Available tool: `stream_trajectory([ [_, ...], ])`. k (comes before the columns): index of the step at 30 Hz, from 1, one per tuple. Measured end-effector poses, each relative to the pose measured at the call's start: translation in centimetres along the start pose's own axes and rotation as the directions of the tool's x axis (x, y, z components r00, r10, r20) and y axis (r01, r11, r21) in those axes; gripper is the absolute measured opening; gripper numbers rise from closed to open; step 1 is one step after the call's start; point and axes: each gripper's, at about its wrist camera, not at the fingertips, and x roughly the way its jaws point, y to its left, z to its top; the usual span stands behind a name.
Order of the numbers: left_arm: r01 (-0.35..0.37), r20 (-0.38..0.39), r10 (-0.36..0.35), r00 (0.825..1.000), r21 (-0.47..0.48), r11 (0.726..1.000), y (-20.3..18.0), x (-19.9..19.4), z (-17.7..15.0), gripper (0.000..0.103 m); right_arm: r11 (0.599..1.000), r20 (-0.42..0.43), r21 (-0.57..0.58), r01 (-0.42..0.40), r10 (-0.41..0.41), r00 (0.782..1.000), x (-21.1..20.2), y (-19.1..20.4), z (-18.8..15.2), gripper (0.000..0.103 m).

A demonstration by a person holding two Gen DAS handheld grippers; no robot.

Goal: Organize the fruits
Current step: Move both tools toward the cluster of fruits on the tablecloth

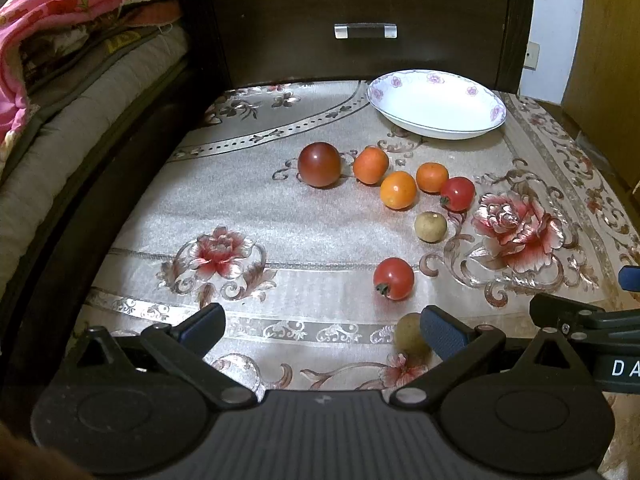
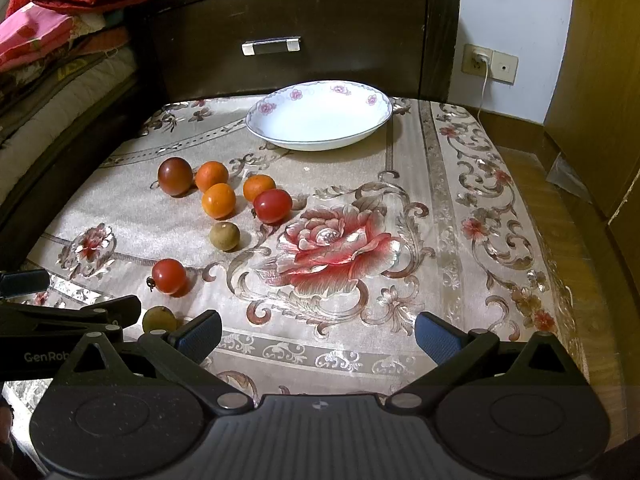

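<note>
While both sets of tongs sit low in their frames, the left tongs (image 1: pixel 322 330) and right tongs (image 2: pixel 318 334) are spread wide apart, gripping nothing. Closest is a tan fruit (image 1: pixel 410 334) right by the left tongs' right finger, then a red tomato (image 1: pixel 394 279) on the flowery cloth of the counter (image 1: pixel 280 216). Mid-frame there's another tan fruit (image 1: pixel 430 227), a second red tomato (image 1: pixel 457 193), three orange fruits (image 1: pixel 398 190) bunched up, plus a dark tomato (image 1: pixel 319 164). Farthest back, upper right, sits the white floral bowl (image 1: pixel 436 104), with nothing in it.
</note>
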Motion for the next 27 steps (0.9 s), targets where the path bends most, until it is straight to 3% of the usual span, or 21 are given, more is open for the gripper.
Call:
stream_trajectory([
  [27,-0.003,-0.047,0.003,0.999,0.001,1.0,0.02,0.52,0.25,0.103,1.0,-0.024,-0.005,-0.001,0.0,1.0,0.48,0.17,-0.45,0.098],
])
